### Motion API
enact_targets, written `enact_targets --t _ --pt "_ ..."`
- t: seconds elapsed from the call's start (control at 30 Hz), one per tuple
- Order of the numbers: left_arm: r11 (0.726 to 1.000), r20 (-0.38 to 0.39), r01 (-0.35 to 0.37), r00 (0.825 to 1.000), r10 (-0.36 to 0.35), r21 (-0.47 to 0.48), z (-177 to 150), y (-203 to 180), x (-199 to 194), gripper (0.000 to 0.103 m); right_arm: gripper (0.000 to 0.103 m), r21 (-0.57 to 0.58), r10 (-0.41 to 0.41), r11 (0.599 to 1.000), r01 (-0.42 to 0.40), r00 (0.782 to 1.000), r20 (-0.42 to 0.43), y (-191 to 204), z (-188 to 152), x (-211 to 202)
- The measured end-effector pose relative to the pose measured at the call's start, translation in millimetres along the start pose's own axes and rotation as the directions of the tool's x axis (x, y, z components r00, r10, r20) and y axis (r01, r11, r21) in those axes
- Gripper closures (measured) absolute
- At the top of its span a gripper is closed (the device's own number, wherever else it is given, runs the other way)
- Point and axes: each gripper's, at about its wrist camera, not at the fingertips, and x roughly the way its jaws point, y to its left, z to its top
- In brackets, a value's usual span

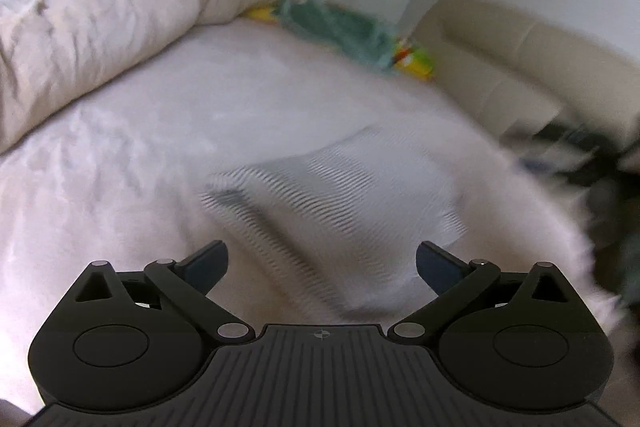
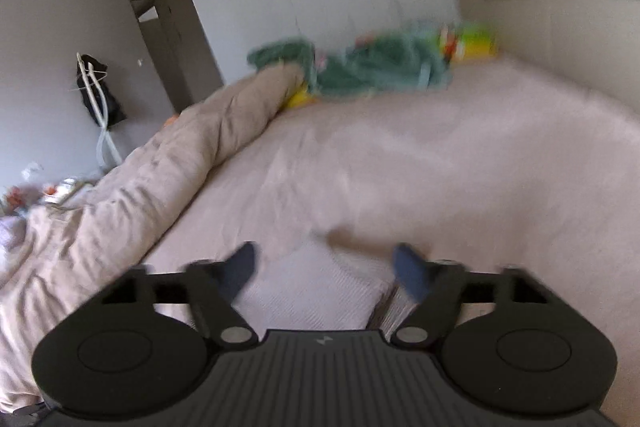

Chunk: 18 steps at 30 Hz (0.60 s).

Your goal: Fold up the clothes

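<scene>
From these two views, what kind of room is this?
Most likely a bedroom. A wide bed fills both views, with a bunched duvet along one side and a padded headboard at its end. A striped garment lies on the sheet, and both grippers are open.

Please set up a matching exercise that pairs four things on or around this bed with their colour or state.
Things:
1. striped garment
2. duvet
3. fuzzy blanket
4. left gripper

Colours or states:
A. green, lying along the far edge of the bed
B. open, holding nothing
C. beige, bunched up along one side of the bed
D. pale with fine stripes, lying on the sheet in front of the left gripper

Pairs: 1-D, 2-C, 3-A, 4-B
</scene>
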Motion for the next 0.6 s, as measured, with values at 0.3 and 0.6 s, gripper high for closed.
enact_targets --t 0.3,0.6 --pt "0.991 -0.035 0.124 0.991 -0.126 -0.044 4.5 -6.1 6.4 0.02 0.053 0.196 0.083 0.979 -0.052 0.984 -0.155 -61.2 -35.0 80.5" --pt "0.986 -0.122 0.05 0.99 -0.07 -0.162 21.5 9.2 86.1 0.011 0.052 0.214 0.12 0.973 -0.082 0.978 -0.172 -68.5 -45.7 122.2"
